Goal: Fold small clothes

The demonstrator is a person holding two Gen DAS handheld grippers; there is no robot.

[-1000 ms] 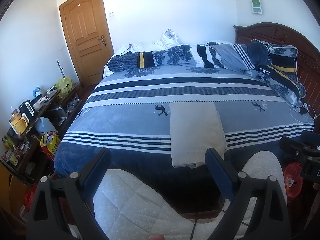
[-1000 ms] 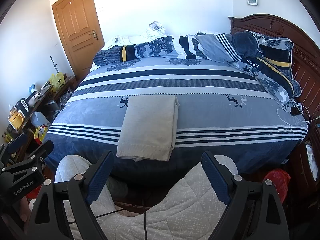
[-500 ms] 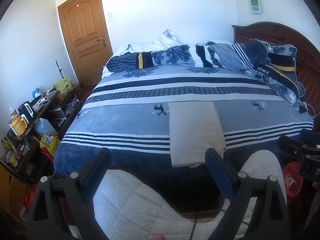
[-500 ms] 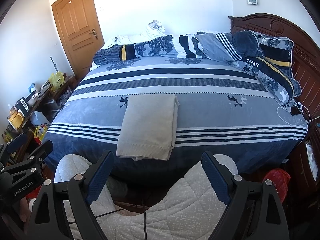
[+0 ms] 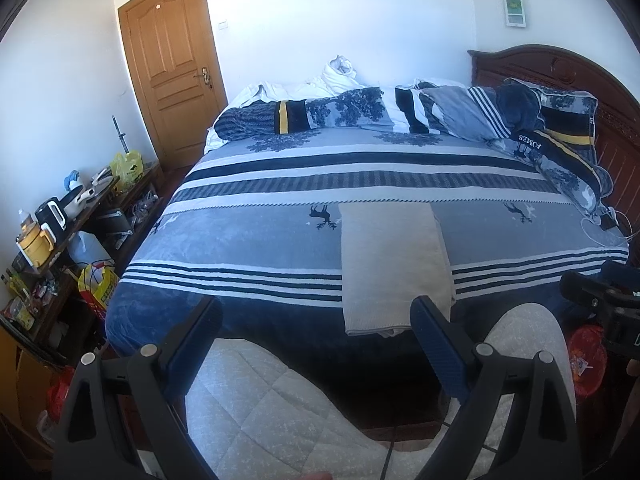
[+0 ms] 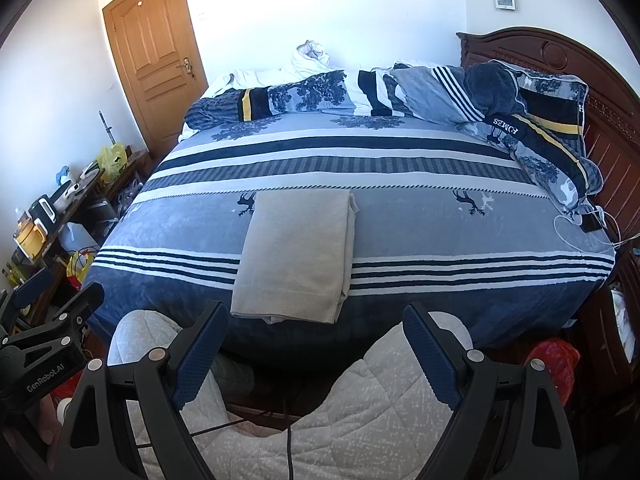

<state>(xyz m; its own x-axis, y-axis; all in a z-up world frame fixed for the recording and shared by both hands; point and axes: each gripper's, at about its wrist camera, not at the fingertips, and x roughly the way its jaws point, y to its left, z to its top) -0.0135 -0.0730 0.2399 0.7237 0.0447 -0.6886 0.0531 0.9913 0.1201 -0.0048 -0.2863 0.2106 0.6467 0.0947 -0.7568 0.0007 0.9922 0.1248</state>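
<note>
A beige knitted garment (image 5: 390,264) lies folded into a long rectangle on the near part of the bed, also in the right wrist view (image 6: 298,254). Its near hem reaches the bed's front edge, with a bit of white cloth showing under it. My left gripper (image 5: 316,320) is open and empty, held back from the bed above the person's lap. My right gripper (image 6: 316,326) is open and empty, also short of the bed. Neither touches the garment.
The bed has a blue striped cover (image 6: 440,240). A rolled duvet and pillows (image 6: 400,88) lie along the far side and by the wooden headboard (image 6: 600,112). A cluttered low shelf (image 5: 60,232) stands at the left, and a phone with cables (image 6: 592,224) lies on the right edge.
Nothing has visibly changed apart from a very slight drift of the left camera. Both grippers stay open and the garment lies as before.
</note>
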